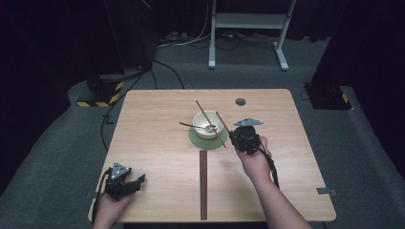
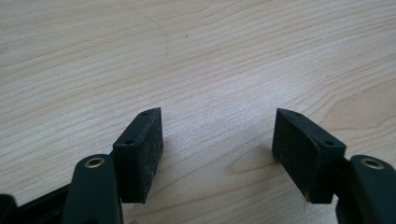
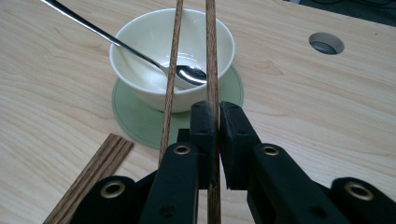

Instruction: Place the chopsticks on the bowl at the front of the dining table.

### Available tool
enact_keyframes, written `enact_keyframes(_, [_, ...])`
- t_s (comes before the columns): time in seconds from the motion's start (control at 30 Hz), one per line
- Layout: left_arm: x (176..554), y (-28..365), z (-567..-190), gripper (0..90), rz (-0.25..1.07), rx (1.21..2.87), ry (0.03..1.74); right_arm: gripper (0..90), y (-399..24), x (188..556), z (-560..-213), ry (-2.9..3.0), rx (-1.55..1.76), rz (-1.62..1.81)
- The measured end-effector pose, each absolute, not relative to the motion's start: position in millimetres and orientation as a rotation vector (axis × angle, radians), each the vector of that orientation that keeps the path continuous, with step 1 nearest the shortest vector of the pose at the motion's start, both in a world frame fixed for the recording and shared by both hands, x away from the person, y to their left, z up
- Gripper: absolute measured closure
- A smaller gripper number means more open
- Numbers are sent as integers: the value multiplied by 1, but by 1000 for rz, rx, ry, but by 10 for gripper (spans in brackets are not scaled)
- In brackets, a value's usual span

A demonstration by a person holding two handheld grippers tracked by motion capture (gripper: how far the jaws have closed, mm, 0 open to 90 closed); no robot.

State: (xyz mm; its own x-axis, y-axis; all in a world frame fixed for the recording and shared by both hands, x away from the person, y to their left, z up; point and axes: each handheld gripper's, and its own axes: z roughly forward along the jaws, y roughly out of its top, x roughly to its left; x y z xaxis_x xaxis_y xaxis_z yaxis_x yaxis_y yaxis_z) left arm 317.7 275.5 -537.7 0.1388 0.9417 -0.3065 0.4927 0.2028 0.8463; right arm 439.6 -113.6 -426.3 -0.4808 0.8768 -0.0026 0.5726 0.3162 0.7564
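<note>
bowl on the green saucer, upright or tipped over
Upright. The bowl sits base down on the green saucer, mouth facing up, with the spoon resting inside it.

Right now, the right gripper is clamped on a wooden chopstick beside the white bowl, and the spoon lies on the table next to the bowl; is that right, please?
Not quite: the spoon rests inside the white bowl, its handle over the rim, as the right gripper view shows. The right gripper is indeed clamped on a wooden chopstick beside that bowl.
</note>
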Motion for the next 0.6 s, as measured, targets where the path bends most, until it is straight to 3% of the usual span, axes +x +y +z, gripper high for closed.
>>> enact_keyframes(0.6, [318,276,-538,337,572,1437,1493,841,-85,484,-428,2190,1313,941])
